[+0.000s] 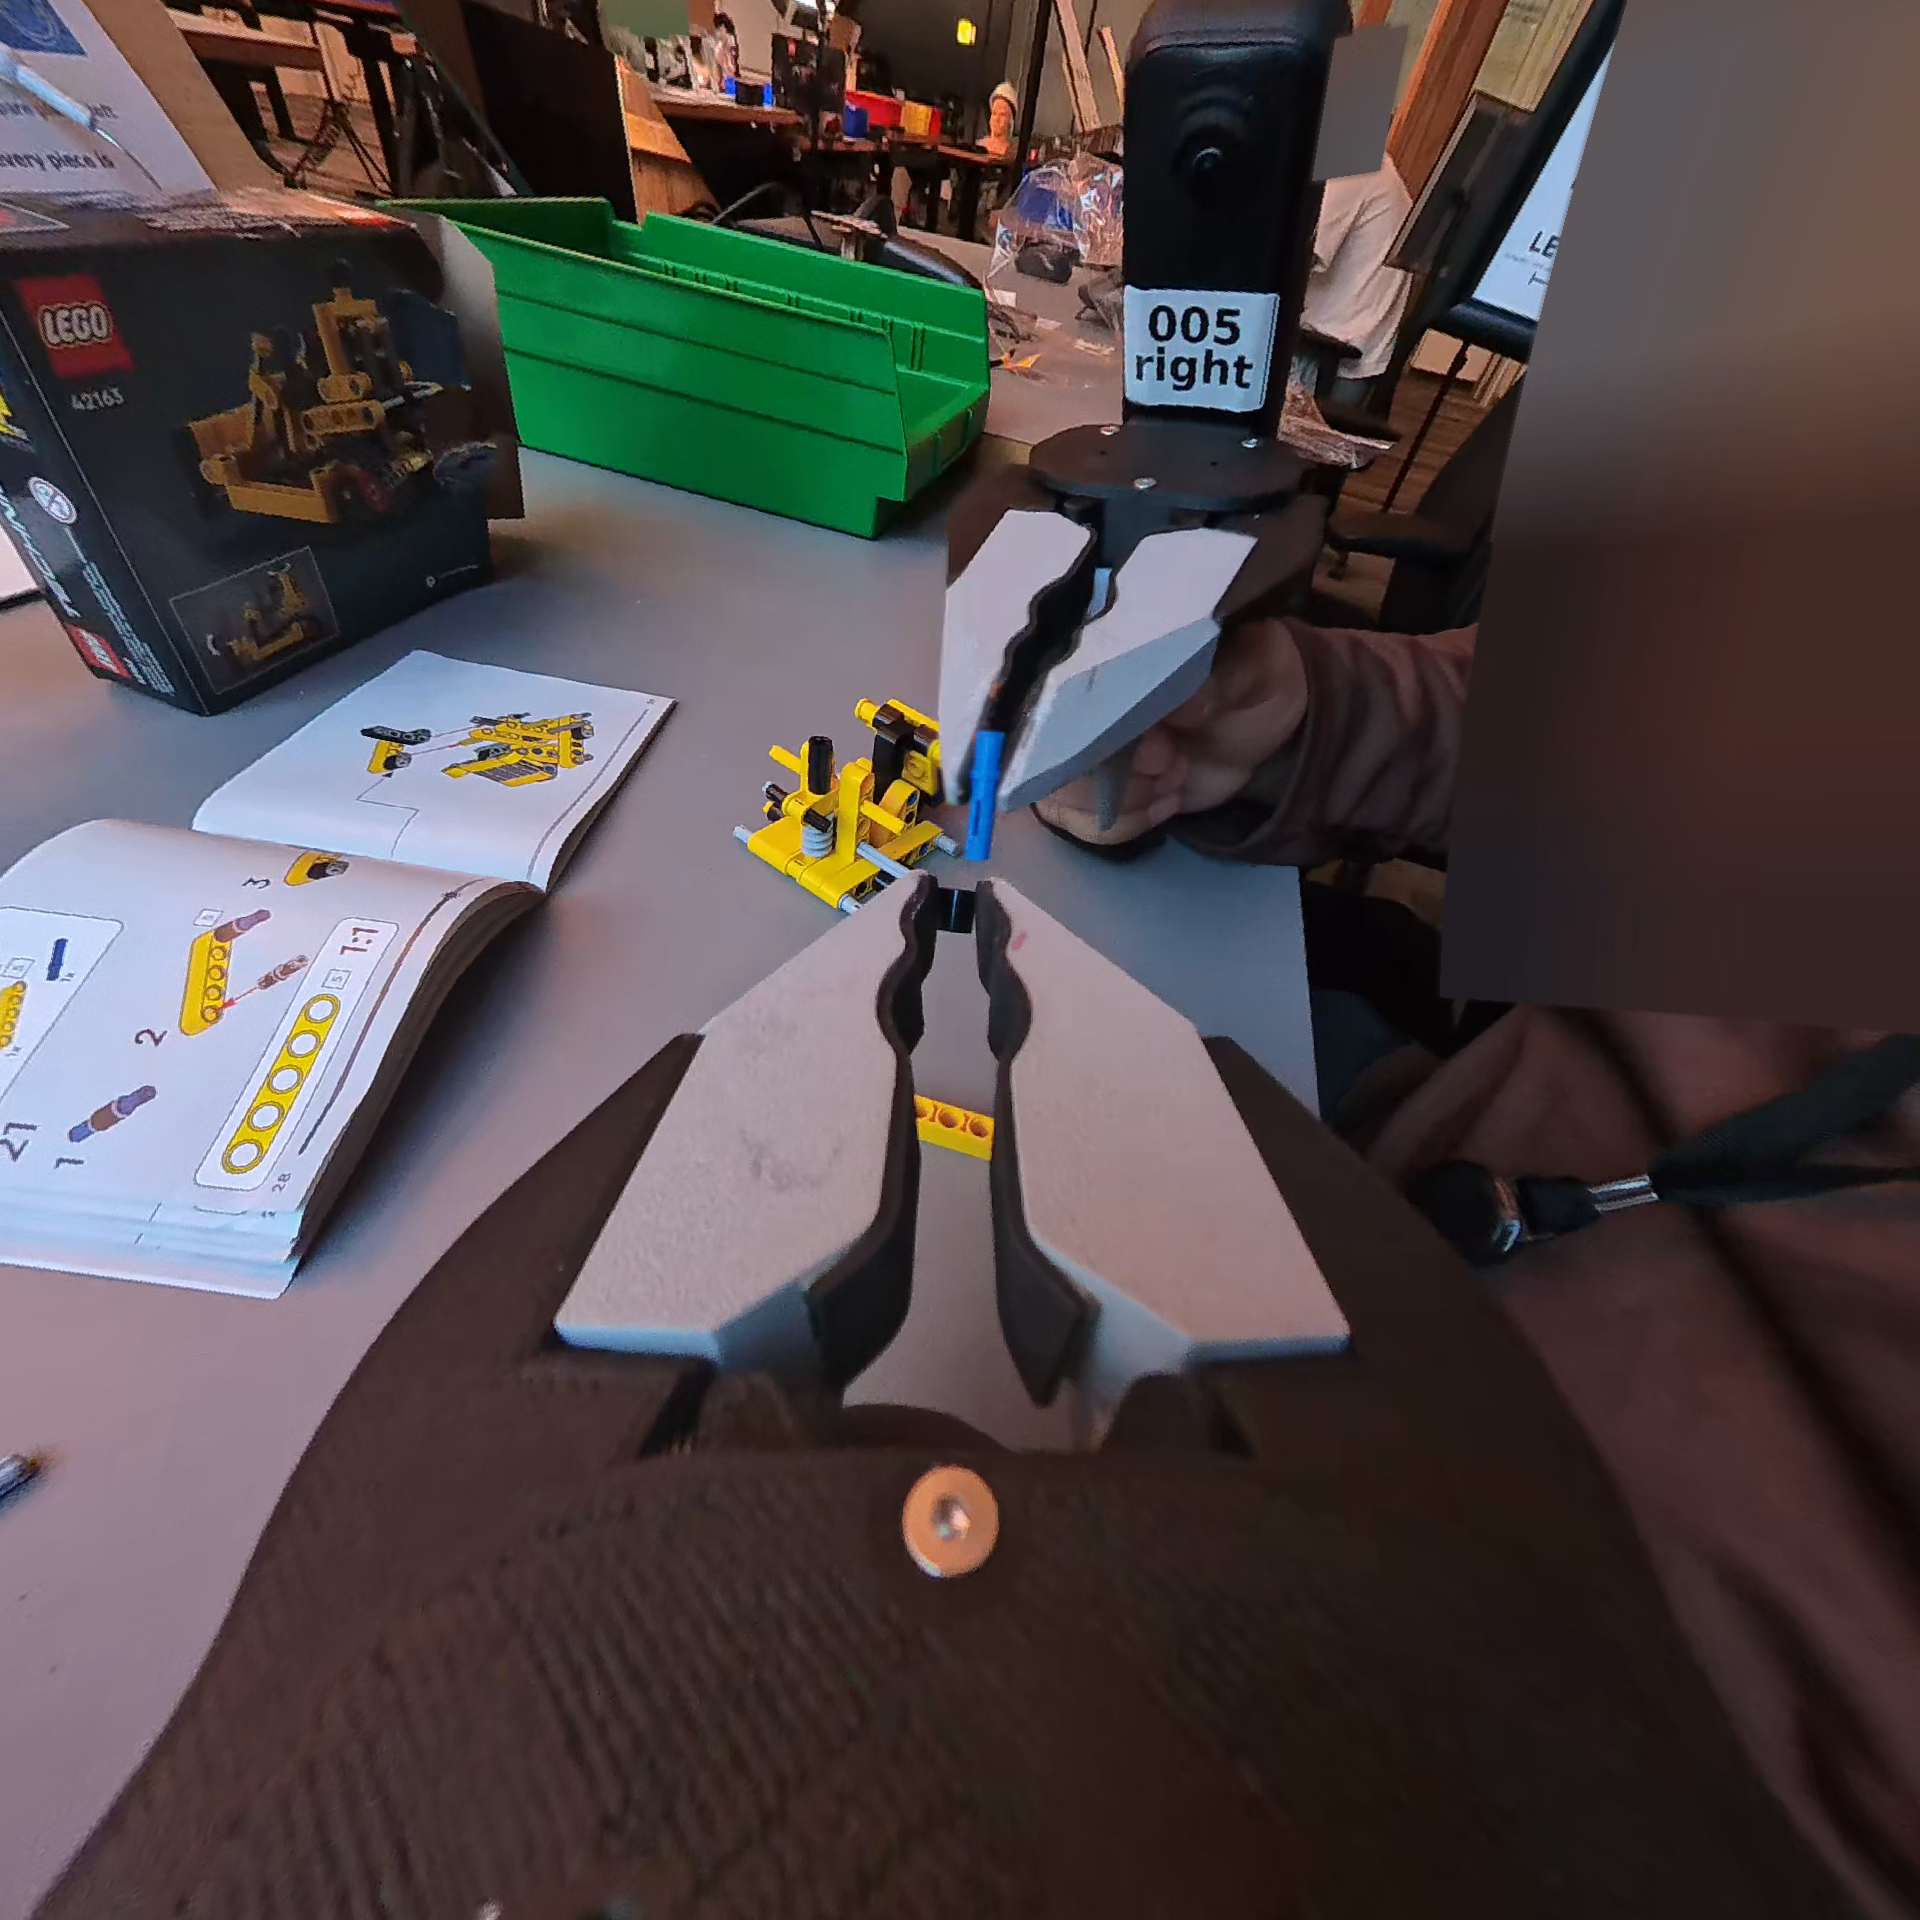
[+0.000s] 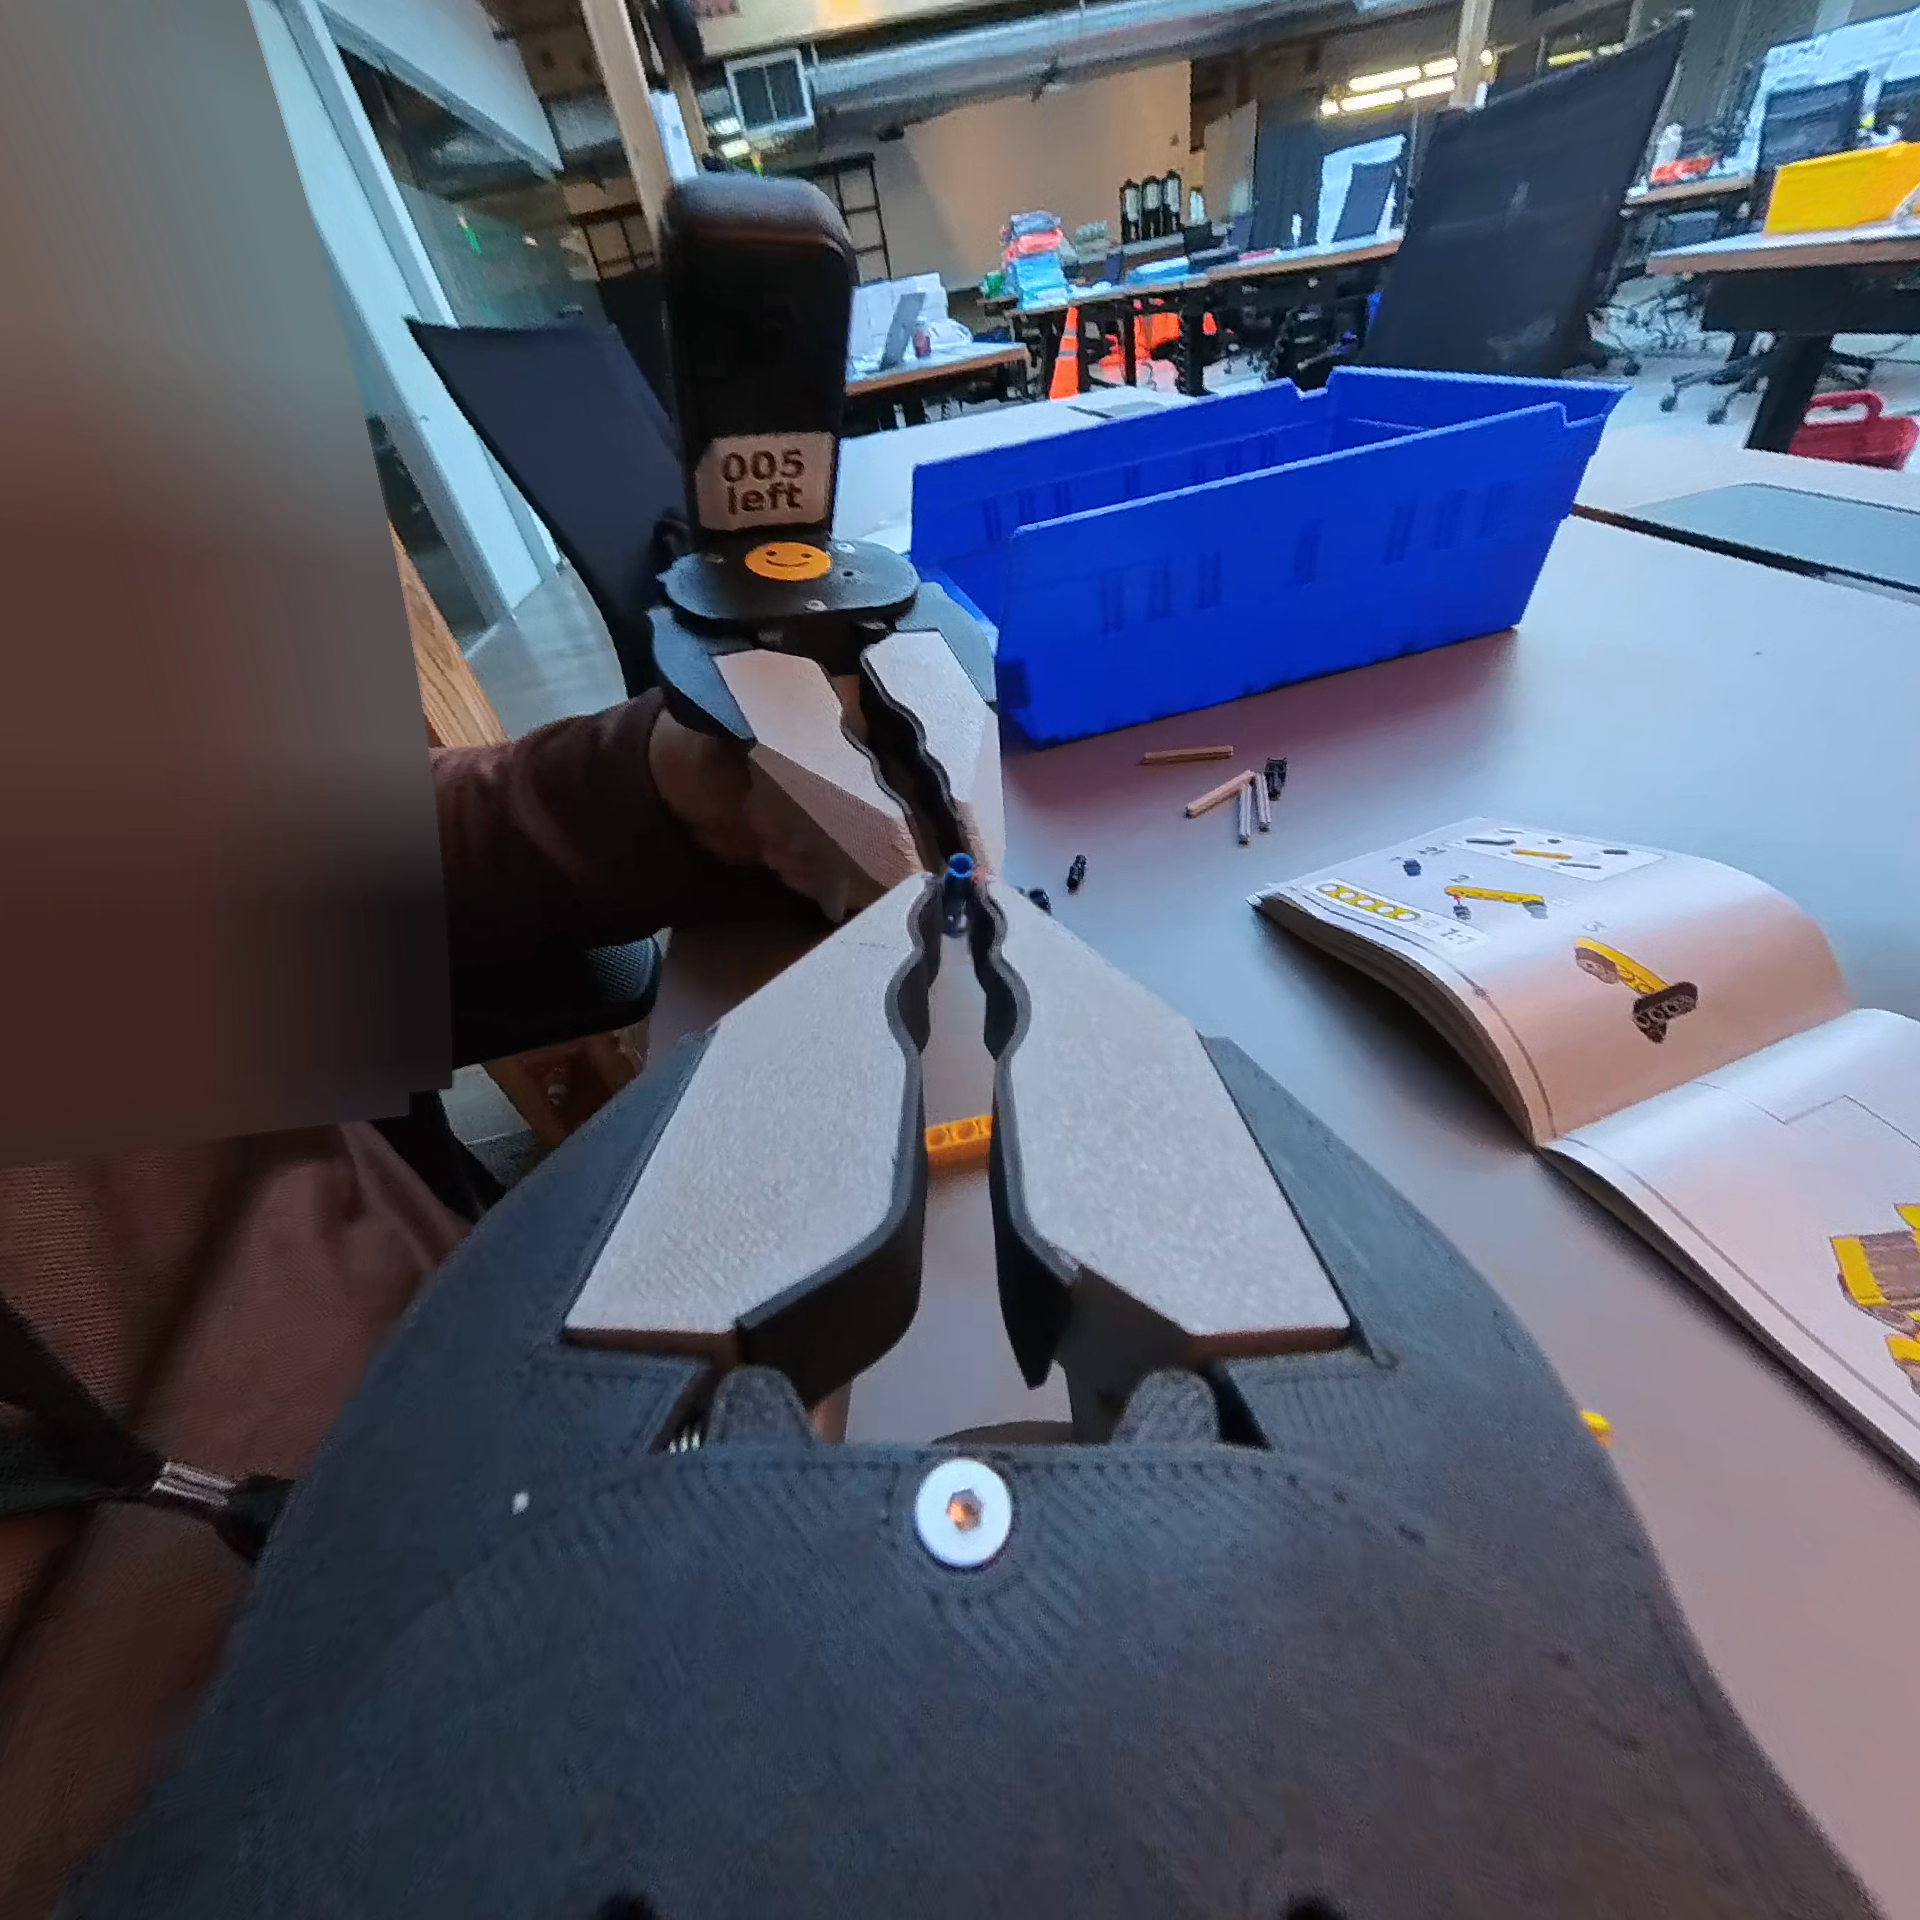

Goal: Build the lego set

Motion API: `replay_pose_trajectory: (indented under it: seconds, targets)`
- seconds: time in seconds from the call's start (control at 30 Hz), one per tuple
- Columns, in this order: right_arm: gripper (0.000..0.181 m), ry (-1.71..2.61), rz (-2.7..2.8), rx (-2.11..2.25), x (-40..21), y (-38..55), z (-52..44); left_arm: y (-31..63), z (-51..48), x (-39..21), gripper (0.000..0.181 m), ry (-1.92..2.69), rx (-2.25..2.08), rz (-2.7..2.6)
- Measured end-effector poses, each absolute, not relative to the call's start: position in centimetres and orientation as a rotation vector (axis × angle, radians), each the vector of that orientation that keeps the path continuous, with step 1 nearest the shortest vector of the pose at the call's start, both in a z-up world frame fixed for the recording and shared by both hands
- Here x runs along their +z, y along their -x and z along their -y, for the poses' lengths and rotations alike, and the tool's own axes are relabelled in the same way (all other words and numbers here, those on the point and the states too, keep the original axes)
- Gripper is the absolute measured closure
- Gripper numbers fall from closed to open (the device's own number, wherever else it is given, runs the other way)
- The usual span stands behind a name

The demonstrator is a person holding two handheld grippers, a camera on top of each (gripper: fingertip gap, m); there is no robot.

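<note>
My left gripper (image 1: 951,902) is shut on a small black piece (image 1: 952,910) at its tips. My right gripper (image 1: 975,800) faces it from above, shut on a blue pin (image 1: 981,795) whose lower end hangs just over the black piece. In the right wrist view my right gripper (image 2: 961,899) holds the blue pin (image 2: 958,867) tip to tip with the left gripper (image 2: 940,826). The partly built yellow model (image 1: 842,821) stands on the grey table just left of the tips. A loose yellow beam (image 1: 951,1124) lies under the left fingers and shows in the right wrist view (image 2: 957,1143).
An open instruction booklet (image 1: 260,987) lies to the left and shows in the right wrist view (image 2: 1558,997). The set's box (image 1: 239,447) and a green bin (image 1: 727,353) stand behind. A blue bin (image 2: 1247,551), loose axles (image 2: 1236,795) and black pins (image 2: 1075,871) are on the table. My two grippers' fingertips are within a few centimetres of each other.
</note>
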State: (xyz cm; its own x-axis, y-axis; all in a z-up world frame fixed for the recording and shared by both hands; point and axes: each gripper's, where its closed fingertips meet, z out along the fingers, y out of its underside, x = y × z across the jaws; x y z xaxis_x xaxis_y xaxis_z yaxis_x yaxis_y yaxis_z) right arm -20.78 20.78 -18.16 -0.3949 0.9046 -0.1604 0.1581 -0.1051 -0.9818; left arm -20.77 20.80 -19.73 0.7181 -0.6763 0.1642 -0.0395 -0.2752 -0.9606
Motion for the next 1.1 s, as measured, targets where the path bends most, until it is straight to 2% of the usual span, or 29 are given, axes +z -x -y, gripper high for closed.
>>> replay_pose_trajectory:
  seconds: [1.1]
  targets:
    - [0.179,1.053,1.483,1.631,-16.2,20.2,-20.0,19.6,-20.0,-17.3,0.177,1.6,-0.93,-0.491]
